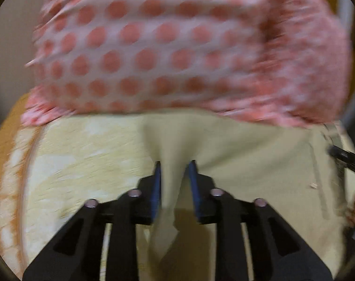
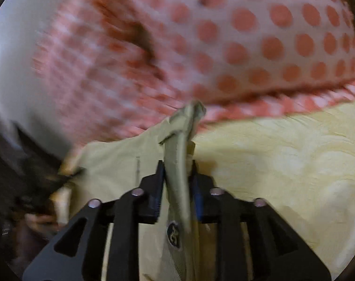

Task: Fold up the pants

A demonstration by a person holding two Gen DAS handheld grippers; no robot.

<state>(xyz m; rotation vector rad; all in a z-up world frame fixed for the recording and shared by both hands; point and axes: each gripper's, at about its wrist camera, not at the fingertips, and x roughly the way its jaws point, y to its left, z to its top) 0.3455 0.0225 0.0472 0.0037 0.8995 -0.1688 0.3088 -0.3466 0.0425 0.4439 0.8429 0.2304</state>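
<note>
Khaki pants [image 1: 247,154] lie on a pale yellow bedspread [image 1: 83,164], stretched between both grippers. My left gripper [image 1: 174,166] is shut on a pinched fold of the pants, which runs down between its blue pads. My right gripper [image 2: 177,166] is shut on a bunched edge of the pants [image 2: 121,164] with a round dark label near it; the cloth sticks up past the fingertips. The right gripper's black body shows at the right edge of the left wrist view [image 1: 346,159]. Both views are blurred.
A big pillow [image 1: 165,46] with red dots on white, with a frilly red border, lies just beyond the pants; it also shows in the right wrist view [image 2: 247,35]. The yellow bedspread [image 2: 283,164] spreads to the right. A pale wall [image 2: 11,58] stands behind.
</note>
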